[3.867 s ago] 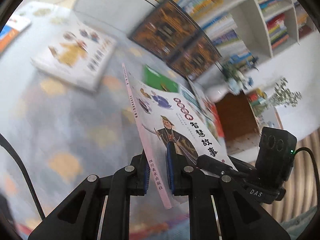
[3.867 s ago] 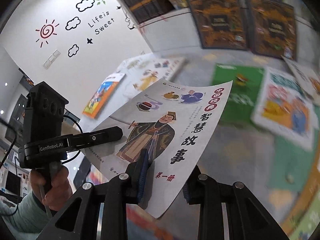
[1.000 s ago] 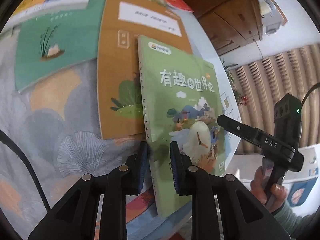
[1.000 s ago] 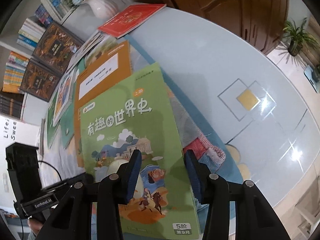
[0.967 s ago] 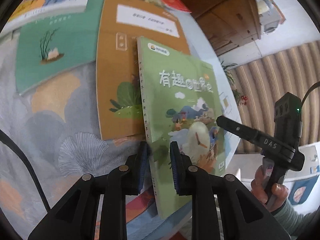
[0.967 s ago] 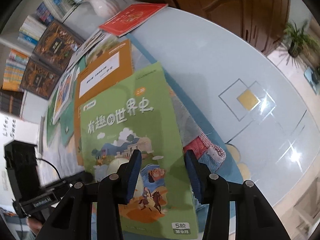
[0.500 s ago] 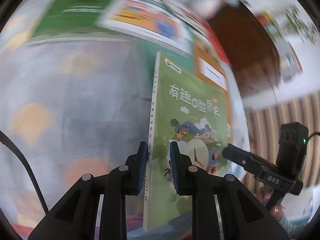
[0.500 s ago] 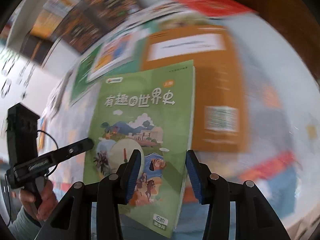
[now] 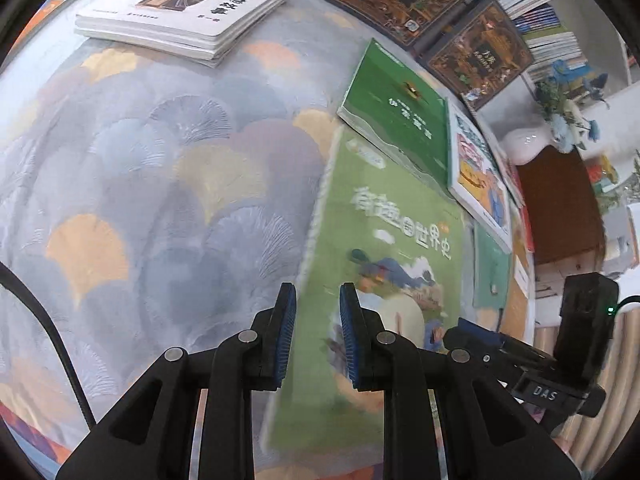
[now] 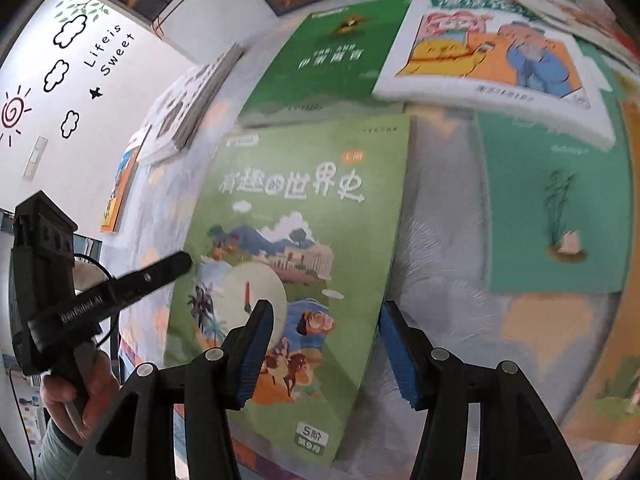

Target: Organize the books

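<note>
Bookshelves (image 9: 532, 4) backed our patterned tablecloth (image 9: 160, 184); the light green book (image 10: 296, 240) lay flat beside bare cloth, our left gripper (image 9: 316, 340) and right gripper (image 10: 326, 354) both open

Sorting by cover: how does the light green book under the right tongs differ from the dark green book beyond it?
The light green book carries a full landscape picture; the dark green book is plain, with a small emblem. Seen from the right wrist, the light green title reads upright, the dark green one upside down. A cartoon book overlaps only the dark green book's corner. Both are green.
</note>
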Motion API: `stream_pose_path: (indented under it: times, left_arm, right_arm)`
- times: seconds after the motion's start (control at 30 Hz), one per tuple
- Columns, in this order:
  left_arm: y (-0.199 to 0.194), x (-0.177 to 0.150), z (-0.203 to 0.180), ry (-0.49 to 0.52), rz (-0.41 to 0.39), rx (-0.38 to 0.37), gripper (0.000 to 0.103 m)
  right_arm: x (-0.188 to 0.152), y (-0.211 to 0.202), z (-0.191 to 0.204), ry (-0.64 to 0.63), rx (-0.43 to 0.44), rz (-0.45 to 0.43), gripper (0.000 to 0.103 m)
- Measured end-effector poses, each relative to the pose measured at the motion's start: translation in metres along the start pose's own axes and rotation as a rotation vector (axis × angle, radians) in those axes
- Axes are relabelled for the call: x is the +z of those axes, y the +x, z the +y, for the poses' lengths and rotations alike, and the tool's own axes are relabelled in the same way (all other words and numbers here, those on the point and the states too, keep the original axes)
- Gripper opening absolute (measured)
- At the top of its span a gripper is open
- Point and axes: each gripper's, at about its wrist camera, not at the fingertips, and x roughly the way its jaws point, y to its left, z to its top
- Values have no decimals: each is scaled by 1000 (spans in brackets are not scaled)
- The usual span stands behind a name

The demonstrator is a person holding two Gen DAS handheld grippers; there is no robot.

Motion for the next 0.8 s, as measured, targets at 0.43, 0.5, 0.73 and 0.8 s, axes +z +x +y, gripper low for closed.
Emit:
stream_pose_path:
  times: [0.43,0.5,0.73,0.8]
  left_arm:
    - [11,-39,-16,51,76,24,26]
    - [3,-39,-11,-3,65,-67,26]
    - [-25,-36,-11,-128,-8,-359,26]
    - [-24,-36,-8,-173,-18,-407,26]
  right_arm:
    - [-42,0,16,-173,-119,8,38]
    - [-40,-1,9,-152,-104,2,38]
    - [-38,-8,-12,-77,-5,3,38]
    - [-38,-11,-18,-54,25,7,38]
